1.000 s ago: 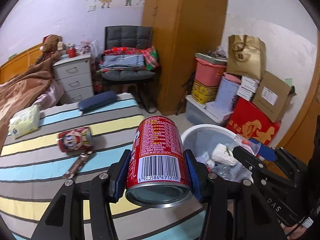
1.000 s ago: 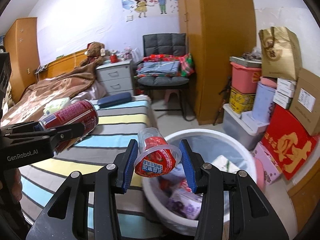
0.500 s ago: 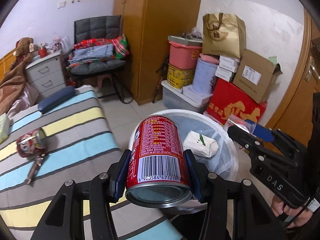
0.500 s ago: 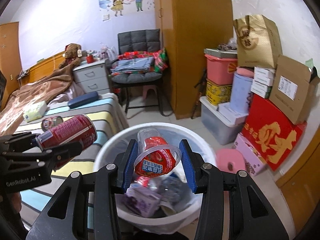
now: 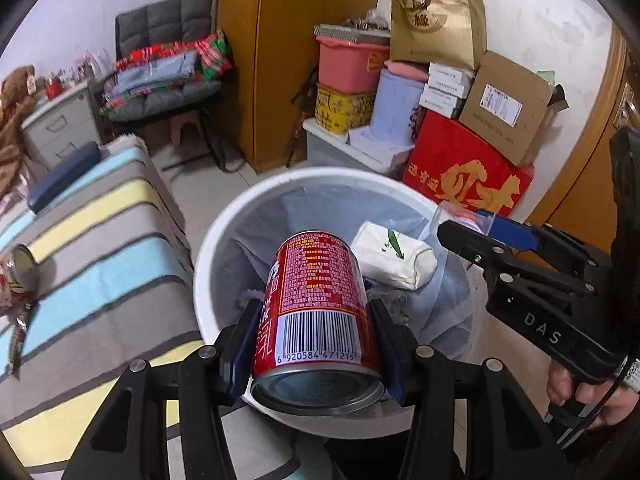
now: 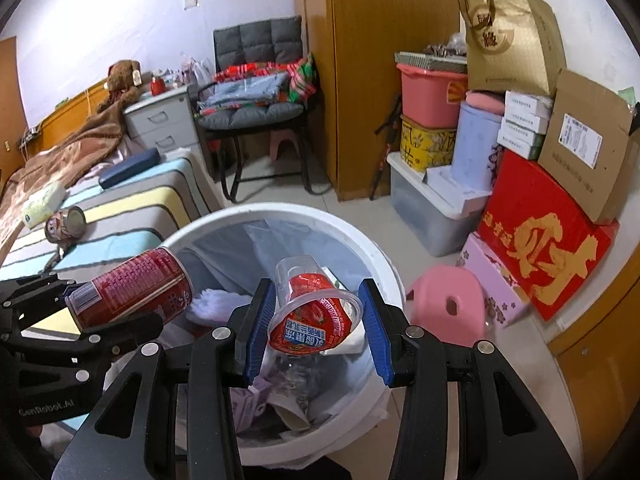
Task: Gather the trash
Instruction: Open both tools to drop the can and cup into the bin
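Note:
My left gripper (image 5: 316, 336) is shut on a red drink can (image 5: 316, 312) and holds it over the white trash bin (image 5: 224, 224). The can also shows in the right wrist view (image 6: 132, 288). My right gripper (image 6: 316, 320) holds a clear plastic yogurt cup with a red lid (image 6: 312, 312) over the same bin (image 6: 360, 240); a small gap shows beside the right pad. The bin holds a white packet (image 5: 396, 256), wrappers and other trash. Another can (image 6: 66, 224) lies on the striped bed.
The striped bed (image 5: 100, 240) is left of the bin, with a dark blue case (image 5: 64, 170) on it. A pink stool (image 6: 448, 296), a red box (image 6: 544, 236) and stacked boxes stand right. A chair (image 6: 256, 112) and wardrobe are behind.
Both grippers have moved from over the bed to above the bin and tilted down toward it, each still carrying its item. The bin now fills the middle of both views.

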